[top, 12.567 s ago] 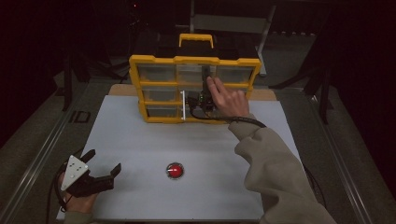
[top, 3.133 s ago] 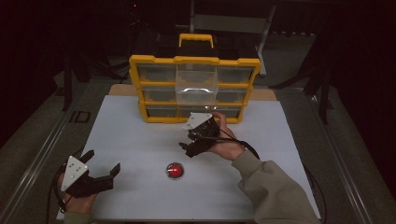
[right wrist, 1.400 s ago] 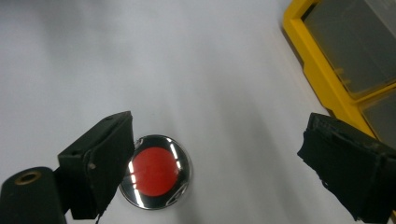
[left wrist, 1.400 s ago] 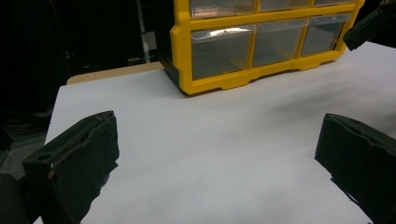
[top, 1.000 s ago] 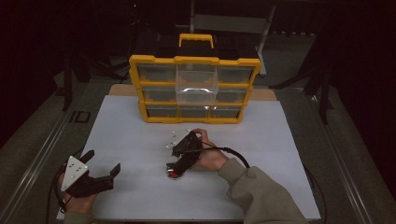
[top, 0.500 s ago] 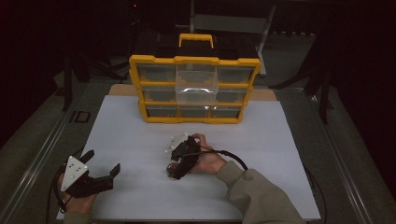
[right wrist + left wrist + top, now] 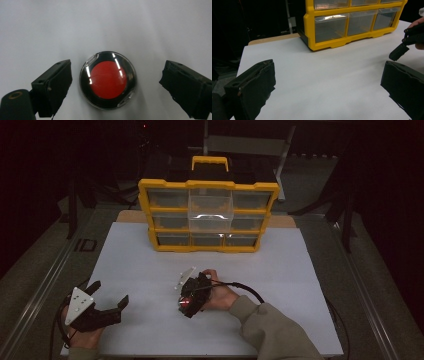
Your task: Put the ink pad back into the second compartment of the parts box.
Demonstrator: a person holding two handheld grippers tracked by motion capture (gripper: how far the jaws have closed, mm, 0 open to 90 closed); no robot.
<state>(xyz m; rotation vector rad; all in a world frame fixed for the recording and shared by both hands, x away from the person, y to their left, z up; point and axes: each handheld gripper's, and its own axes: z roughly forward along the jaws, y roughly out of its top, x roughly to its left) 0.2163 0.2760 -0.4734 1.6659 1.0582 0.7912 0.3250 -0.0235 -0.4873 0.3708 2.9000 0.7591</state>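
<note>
two sets of tongs are at work over the white bench (image 7: pixel 300 270), and they are doing very different things. the right tongs (image 7: pixel 187 304) are lowered onto the red disc (image 7: pixel 108 80), a small round piece with a red centre under a clear, dark-rimmed cover, which lies flat on the bench a little left of centre and nearer the person than the cabinet. in the right gripper view the disc sits between the two black jaws with bare bench showing on both sides of it, more on the right, so the right tongs are spread and touching nothing; the judgement is that they straddle the disc this way so that closing will pinch it across its rim. the right hand (image 7: pixel 220 295) comes in from the near right, its sleeve low over the bench, with the wrist bent so the jaws point down and toward the near left.

the left tongs (image 7: pixel 107 307) lie at the near left corner of the bench, jaws likewise released and wide, aimed toward the far right; they seem parked there to keep out of the way. in the left gripper view the bench between the jaws is bare.

at the far side stands the yellow drawer cabinet (image 7: pixel 207 215), and one clear drawer (image 7: pixel 210 215) in its middle column juts forward, probably opened as the place meant for the disc.
</note>
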